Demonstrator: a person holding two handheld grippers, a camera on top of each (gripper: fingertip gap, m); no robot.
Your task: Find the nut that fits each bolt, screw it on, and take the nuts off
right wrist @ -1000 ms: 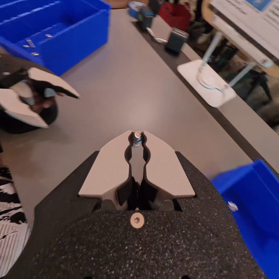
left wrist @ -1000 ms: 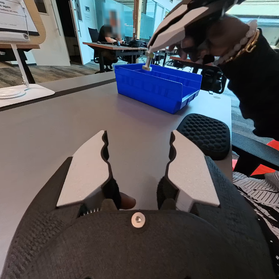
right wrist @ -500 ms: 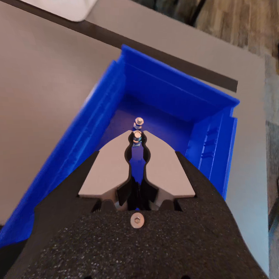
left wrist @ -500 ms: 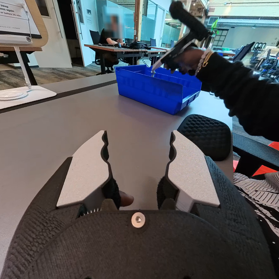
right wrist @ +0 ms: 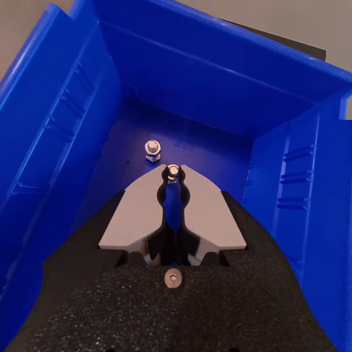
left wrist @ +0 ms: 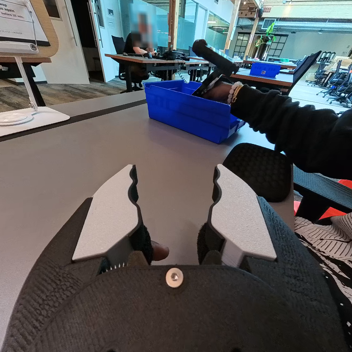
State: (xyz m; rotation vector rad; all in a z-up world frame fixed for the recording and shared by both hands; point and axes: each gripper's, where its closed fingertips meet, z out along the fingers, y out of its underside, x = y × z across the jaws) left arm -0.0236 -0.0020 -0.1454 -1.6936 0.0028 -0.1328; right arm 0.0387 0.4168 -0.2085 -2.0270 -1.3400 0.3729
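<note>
My right gripper [right wrist: 173, 169] is shut on a silver bolt with a nut [right wrist: 172, 174], gripped at the fingertips and held upright low inside a blue bin [right wrist: 190, 62]. A second bolt with a nut on it [right wrist: 153, 151] stands on the bin floor just ahead and to the left. My left gripper [left wrist: 174, 167] is open and empty, low over the grey table [left wrist: 76, 162]. In the left wrist view the right gripper's body [left wrist: 211, 76] reaches down into the blue bin [left wrist: 186, 112]; its fingertips are hidden by the bin wall.
A black honeycomb pad [left wrist: 257, 169] lies on the table right of my left gripper. A white stand base [left wrist: 28, 120] sits at the far left. A person's black sleeve [left wrist: 285, 122] crosses from the right. A person sits at a far desk.
My right gripper carried the bolt from over the open table into the blue bin and lowered it near the standing bolt. The left gripper stayed put and open.
</note>
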